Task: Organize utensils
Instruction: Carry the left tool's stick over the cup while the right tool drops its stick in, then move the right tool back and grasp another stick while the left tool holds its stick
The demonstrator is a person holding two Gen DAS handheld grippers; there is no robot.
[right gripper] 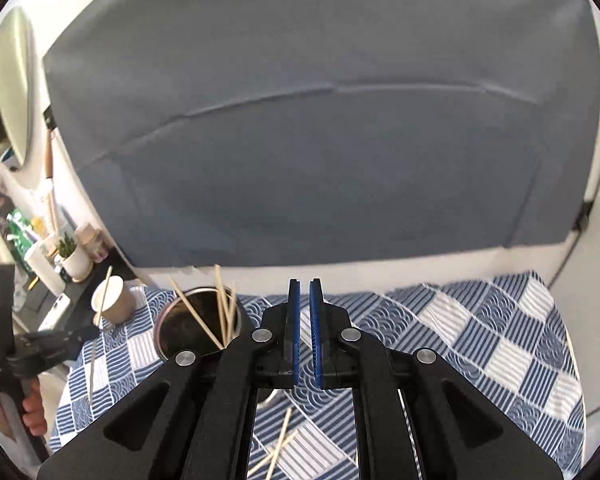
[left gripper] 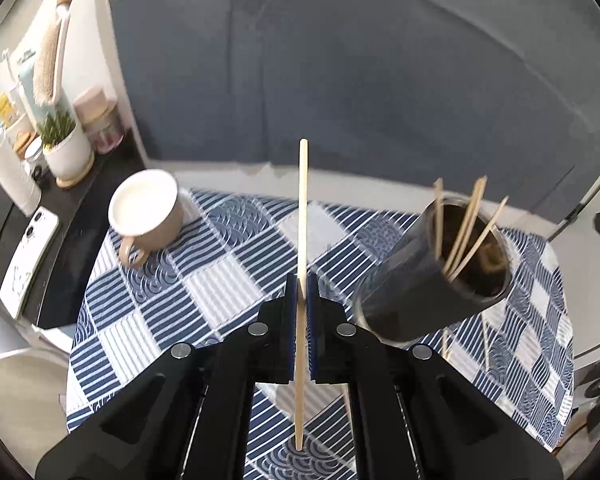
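My left gripper (left gripper: 301, 285) is shut on a single wooden chopstick (left gripper: 302, 216), held upright above the checked cloth. A dark metal cup (left gripper: 440, 272) with several chopsticks in it stands to its right; it also shows in the right wrist view (right gripper: 188, 328). My right gripper (right gripper: 304, 293) is shut to a narrow gap with nothing between its blue pads, above the cloth and right of the metal cup. Loose chopsticks (right gripper: 278, 446) lie on the cloth under it. The left gripper (right gripper: 48, 350) with its chopstick shows at the left of the right wrist view.
A beige mug (left gripper: 148, 212) stands on the blue-and-white checked cloth (left gripper: 204, 280) at the back left. A dark side shelf holds a phone (left gripper: 30, 256), a potted plant (left gripper: 66, 148) and jars. A grey-blue backdrop (left gripper: 340, 80) rises behind the table.
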